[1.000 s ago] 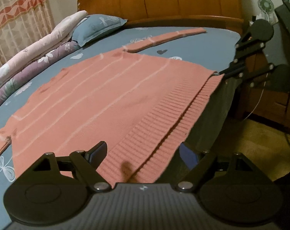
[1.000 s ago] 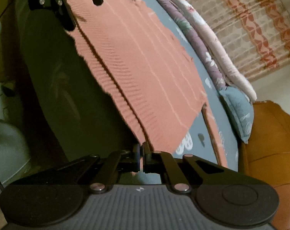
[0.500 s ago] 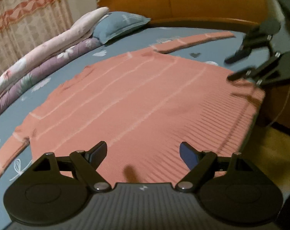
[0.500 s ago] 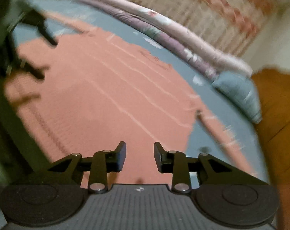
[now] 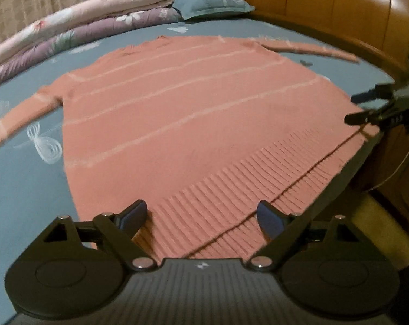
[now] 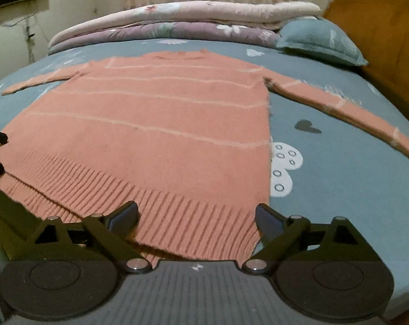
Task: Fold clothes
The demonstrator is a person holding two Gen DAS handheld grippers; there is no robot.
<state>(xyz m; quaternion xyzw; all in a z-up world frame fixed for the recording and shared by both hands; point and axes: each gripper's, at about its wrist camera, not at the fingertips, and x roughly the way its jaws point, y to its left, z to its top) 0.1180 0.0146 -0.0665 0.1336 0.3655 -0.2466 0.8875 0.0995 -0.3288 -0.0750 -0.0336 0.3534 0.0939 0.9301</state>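
A salmon-pink knitted sweater (image 5: 193, 113) with thin pale stripes lies flat on the blue bed sheet (image 5: 28, 184), sleeves spread to both sides, ribbed hem at the bed's near edge. It also shows in the right wrist view (image 6: 155, 135). My left gripper (image 5: 204, 215) is open and empty above the hem's left part. My right gripper (image 6: 196, 216) is open and empty above the hem's right corner; it appears in the left wrist view (image 5: 366, 108) at the right edge.
Folded pink and purple quilts (image 6: 177, 19) lie along the far side of the bed. A blue pillow (image 6: 318, 40) sits by the wooden headboard (image 6: 380, 27). The floor (image 5: 377, 222) drops off past the hem edge.
The right gripper let go of the hem corner and opened wide. Both grippers rose and swung to look across the bed; the hem now lies flat at the bed's edge.
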